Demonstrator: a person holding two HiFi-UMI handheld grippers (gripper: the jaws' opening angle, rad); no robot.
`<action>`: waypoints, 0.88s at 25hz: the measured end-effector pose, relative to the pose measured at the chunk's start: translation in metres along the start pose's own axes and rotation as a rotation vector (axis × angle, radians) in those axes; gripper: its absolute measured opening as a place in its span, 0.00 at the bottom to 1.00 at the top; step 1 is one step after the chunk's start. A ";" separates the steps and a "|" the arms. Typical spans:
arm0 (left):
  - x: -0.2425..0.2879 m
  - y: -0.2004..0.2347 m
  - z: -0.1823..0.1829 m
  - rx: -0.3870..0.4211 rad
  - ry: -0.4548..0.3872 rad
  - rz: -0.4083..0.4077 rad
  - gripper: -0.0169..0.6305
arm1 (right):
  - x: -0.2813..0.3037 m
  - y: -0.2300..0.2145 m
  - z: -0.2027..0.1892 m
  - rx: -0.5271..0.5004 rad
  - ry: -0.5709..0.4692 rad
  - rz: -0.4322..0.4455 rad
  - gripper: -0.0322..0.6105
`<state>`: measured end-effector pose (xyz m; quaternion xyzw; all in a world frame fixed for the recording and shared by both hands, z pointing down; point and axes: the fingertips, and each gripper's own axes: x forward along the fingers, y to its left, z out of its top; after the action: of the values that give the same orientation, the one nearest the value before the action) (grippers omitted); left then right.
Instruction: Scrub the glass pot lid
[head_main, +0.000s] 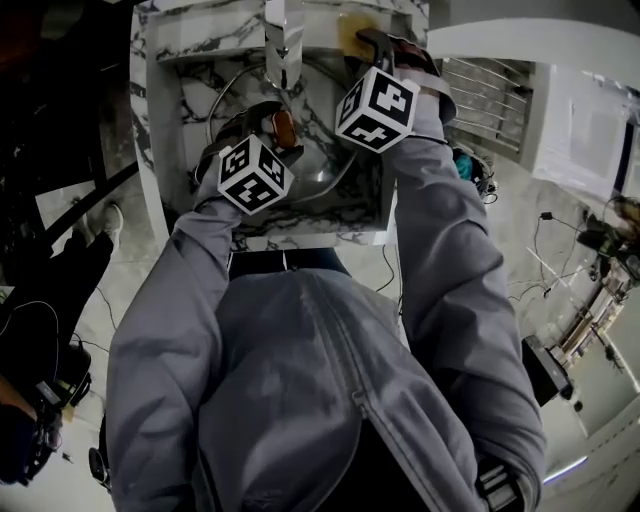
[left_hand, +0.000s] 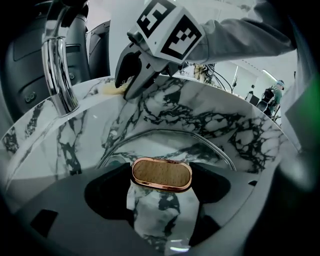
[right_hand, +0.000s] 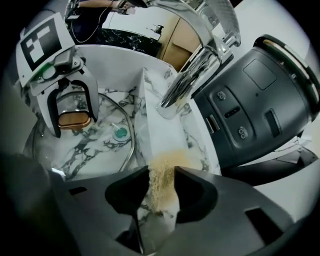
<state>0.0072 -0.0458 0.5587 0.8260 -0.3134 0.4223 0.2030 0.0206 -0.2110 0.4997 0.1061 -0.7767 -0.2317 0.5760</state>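
Note:
The glass pot lid (left_hand: 200, 137) stands tilted inside the marble sink (left_hand: 235, 125), and its steel rim (head_main: 218, 100) curves round the basin. My left gripper (left_hand: 161, 186) is shut on the lid's wood-and-copper knob (left_hand: 161, 175); the right gripper view shows the same grip (right_hand: 74, 119) on the knob (right_hand: 74, 121). A yellow sponge (right_hand: 162, 175) lies on the sink's back ledge (right_hand: 167, 132). My right gripper (right_hand: 160, 192) reaches onto that ledge, and both pads lie against the sponge's sides. In the head view the sponge (head_main: 350, 30) is past the right gripper (head_main: 368, 45).
A chrome faucet (right_hand: 195, 65) arches over the ledge just beyond the sponge, between the two grippers (head_main: 283, 40). A dark appliance (right_hand: 255, 100) stands behind the ledge. The teal drain (right_hand: 120, 133) sits on the sink floor under the lid. The person's grey sleeves cover the sink's front edge.

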 end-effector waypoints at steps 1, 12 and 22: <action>0.001 -0.001 -0.001 0.003 0.003 0.003 0.60 | -0.001 -0.001 0.000 -0.002 -0.002 -0.018 0.27; 0.010 -0.010 -0.012 0.010 0.023 0.016 0.60 | -0.038 0.023 0.014 0.066 -0.106 -0.051 0.14; -0.027 -0.004 -0.010 -0.105 -0.037 0.091 0.60 | -0.066 0.045 0.045 0.065 -0.189 -0.023 0.14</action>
<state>-0.0082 -0.0275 0.5419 0.8068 -0.3762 0.3986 0.2206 0.0038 -0.1325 0.4551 0.1112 -0.8333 -0.2220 0.4939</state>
